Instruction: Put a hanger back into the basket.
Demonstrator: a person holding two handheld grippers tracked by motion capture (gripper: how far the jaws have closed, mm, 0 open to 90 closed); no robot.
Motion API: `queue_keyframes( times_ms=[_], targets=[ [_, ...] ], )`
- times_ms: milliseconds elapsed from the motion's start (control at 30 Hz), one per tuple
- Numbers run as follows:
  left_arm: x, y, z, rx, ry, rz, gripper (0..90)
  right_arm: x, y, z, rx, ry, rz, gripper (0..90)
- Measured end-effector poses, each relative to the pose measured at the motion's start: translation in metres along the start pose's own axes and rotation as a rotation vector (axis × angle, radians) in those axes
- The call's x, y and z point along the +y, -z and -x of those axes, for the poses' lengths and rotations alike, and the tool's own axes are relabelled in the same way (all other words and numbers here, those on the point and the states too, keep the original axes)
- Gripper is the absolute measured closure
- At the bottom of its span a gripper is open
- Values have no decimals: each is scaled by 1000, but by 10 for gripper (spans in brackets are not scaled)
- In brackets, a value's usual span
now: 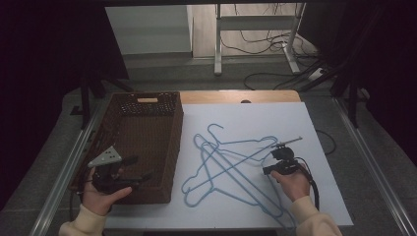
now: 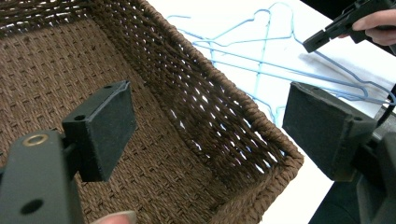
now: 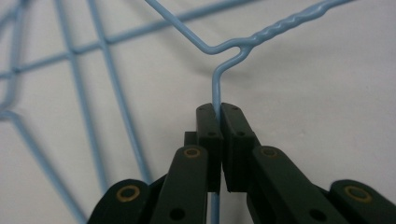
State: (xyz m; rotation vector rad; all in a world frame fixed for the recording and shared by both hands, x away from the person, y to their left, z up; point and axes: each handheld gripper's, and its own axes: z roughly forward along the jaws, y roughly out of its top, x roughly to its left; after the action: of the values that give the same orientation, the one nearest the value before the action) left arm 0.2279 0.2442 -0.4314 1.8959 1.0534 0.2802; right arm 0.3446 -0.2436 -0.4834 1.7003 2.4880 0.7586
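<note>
Several thin blue wire hangers [image 1: 231, 167] lie tangled on the white table [image 1: 324, 196] beside a brown woven basket [image 1: 172, 147]. Left tongs [image 2: 210, 135] gape over its wicker floor. Right tongs [image 3: 218, 116] pinch one hanger's wire.

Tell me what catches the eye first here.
The tangle of blue hangers on the white table, right of centre, stands out. The right tool is shut on one hanger's wire. At the left sits a brown basket, with the open left tool hovering over its near end.
</note>
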Motion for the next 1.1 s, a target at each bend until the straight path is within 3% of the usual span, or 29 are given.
queue_keyframes(
  times_ms=[33, 100, 367, 433, 467, 700, 1100],
  targets=[
    [0, 0, 0, -1, -1, 1, 174, 0, 6, 4, 52, -19, 26, 869],
    [1, 0, 1, -2, 1, 1, 174, -1, 12, 7, 95, -20, 47, 869],
    [1, -2, 2, -4, -2, 0, 175, -2, 31, 13, 197, 14, 128, 871],
    [1, -2, 2, -4, -7, -1, 175, -2, 33, 13, 204, 20, 136, 871],
    [2, -2, 2, -3, -7, 0, 175, -1, 38, 12, 221, 48, 150, 871],
    [5, -1, 6, -6, -25, 10, 177, 0, 58, 2, 250, 122, 215, 871],
    [11, -10, 14, -23, -53, -1, 180, -1, 76, -3, 319, 164, 263, 871]
  ],
)
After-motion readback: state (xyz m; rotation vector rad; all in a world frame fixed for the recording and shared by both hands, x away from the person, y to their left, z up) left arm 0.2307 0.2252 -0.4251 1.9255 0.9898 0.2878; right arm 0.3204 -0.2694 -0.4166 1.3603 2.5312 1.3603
